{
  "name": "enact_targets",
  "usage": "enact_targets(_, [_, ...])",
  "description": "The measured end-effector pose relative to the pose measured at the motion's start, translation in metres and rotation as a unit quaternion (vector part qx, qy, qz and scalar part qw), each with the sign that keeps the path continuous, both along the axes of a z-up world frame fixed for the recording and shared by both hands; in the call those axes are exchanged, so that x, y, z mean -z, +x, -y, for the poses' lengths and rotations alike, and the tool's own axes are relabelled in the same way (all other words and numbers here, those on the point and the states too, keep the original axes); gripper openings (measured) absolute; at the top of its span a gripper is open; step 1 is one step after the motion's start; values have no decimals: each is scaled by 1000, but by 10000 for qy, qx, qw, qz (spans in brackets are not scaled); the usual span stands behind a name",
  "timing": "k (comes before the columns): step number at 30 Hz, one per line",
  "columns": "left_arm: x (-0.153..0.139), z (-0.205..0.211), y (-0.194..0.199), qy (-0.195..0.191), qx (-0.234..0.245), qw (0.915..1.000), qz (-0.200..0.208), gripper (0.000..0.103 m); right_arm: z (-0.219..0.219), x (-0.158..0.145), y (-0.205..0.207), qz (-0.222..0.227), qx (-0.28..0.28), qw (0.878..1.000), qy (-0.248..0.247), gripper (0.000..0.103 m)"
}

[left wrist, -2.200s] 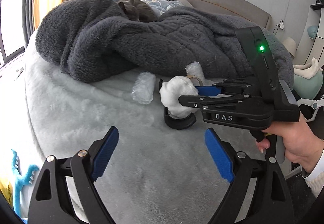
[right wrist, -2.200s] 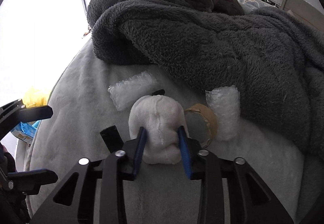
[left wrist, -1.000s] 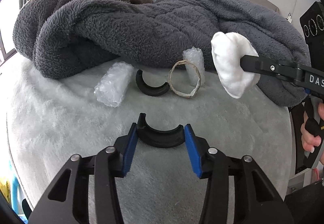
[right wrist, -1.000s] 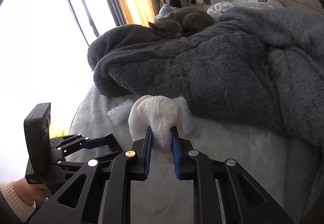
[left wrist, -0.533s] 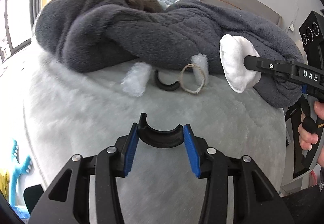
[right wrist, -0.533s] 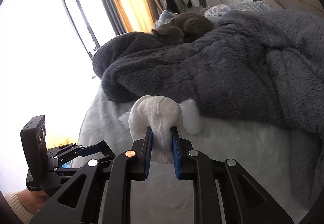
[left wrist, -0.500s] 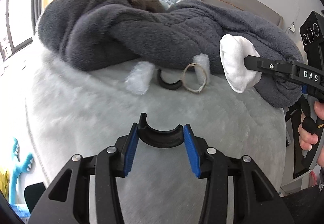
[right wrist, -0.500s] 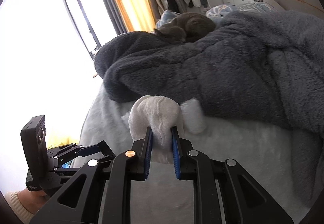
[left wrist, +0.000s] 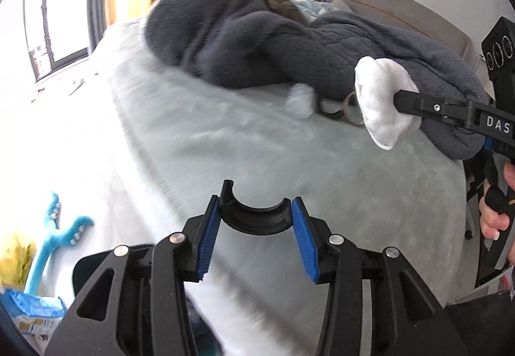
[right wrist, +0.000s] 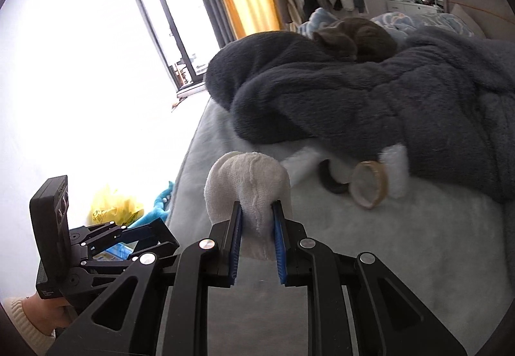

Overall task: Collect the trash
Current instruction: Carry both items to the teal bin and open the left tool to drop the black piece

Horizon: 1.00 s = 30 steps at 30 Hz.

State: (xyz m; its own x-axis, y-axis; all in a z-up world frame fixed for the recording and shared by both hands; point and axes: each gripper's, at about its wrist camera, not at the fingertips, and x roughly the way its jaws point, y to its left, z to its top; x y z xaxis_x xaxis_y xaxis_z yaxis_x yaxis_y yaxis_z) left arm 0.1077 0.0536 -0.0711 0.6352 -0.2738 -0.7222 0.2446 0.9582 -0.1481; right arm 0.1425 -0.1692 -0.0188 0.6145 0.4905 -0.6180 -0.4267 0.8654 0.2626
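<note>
The black half-ring (left wrist: 256, 221) is sitting clamped by its ends in the left gripper (left wrist: 256, 238) above the bed (left wrist: 289, 163), while the right gripper (right wrist: 256, 241) is squeezing a white cloth wad (right wrist: 248, 185). A tape ring (right wrist: 370, 184) and bubble-wrap pieces are lying by the grey blanket (right wrist: 386, 98). The curved half-ring could be twisting loose if jolted in carrying.

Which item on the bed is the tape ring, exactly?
Start at the dark grey fleece blanket heaped across the pale bed. Along its near edge lies a small cluster of litter. The tape ring is the tan cardboard hoop standing on edge, between a black curved piece and a white bubble-wrap roll.
</note>
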Motion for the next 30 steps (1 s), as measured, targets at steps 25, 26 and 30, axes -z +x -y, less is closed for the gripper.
enact_targets(25, [64,-147,-60,188,-1102,9888,-984,48,-152,9,-35,-51,-1052,9944,-10,19])
enact_targets(26, [68,-152,-62,178,-1126,9880,-1037,48,-157,10,-36,-61,-1079,9941,-10,19])
enact_targets(30, [88,-165,-63,133,-1115,9842,-1372,48,-174,13,-38,-102,-1181,9929,-36,19])
